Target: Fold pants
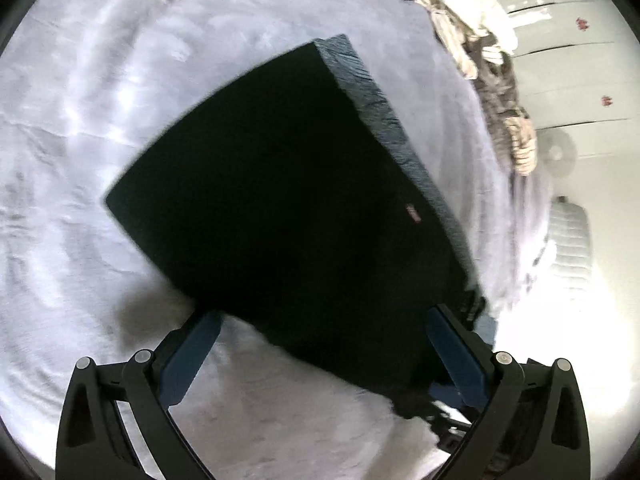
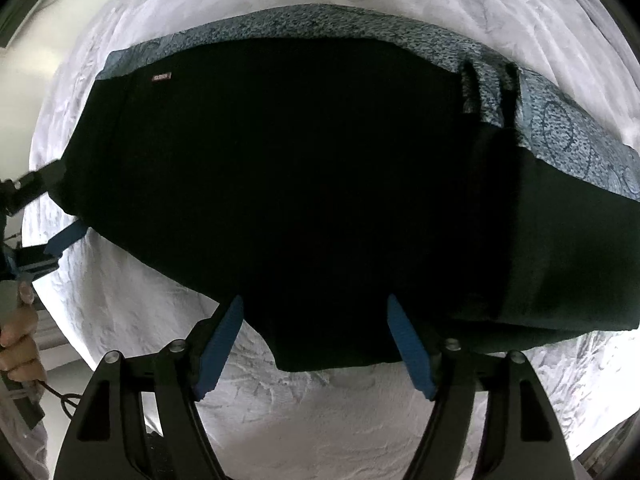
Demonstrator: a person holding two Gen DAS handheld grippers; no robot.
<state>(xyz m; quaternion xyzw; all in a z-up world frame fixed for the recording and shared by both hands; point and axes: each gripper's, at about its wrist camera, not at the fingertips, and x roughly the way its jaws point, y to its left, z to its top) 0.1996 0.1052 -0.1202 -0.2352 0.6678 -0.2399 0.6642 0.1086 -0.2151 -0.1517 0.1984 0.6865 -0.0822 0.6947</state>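
The black pants (image 1: 288,184) lie folded on a pale fuzzy bed cover (image 1: 80,120), with a blue patterned lining strip (image 1: 384,112) along one edge. My left gripper (image 1: 324,320) is open, its blue fingers straddling the near corner of the pants. In the right wrist view the pants (image 2: 300,180) fill the middle, with the patterned strip (image 2: 360,24) at the far edge. My right gripper (image 2: 316,308) is open, its fingers either side of the near edge of the pants. The left gripper (image 2: 60,236) shows at the pants' left end.
A pile of beige and brown clothes (image 1: 480,60) lies at the bed's far right edge. White cupboards (image 1: 568,80) stand beyond. A hand (image 2: 20,340) holds the left gripper's handle. The bed cover (image 2: 320,420) spreads around the pants.
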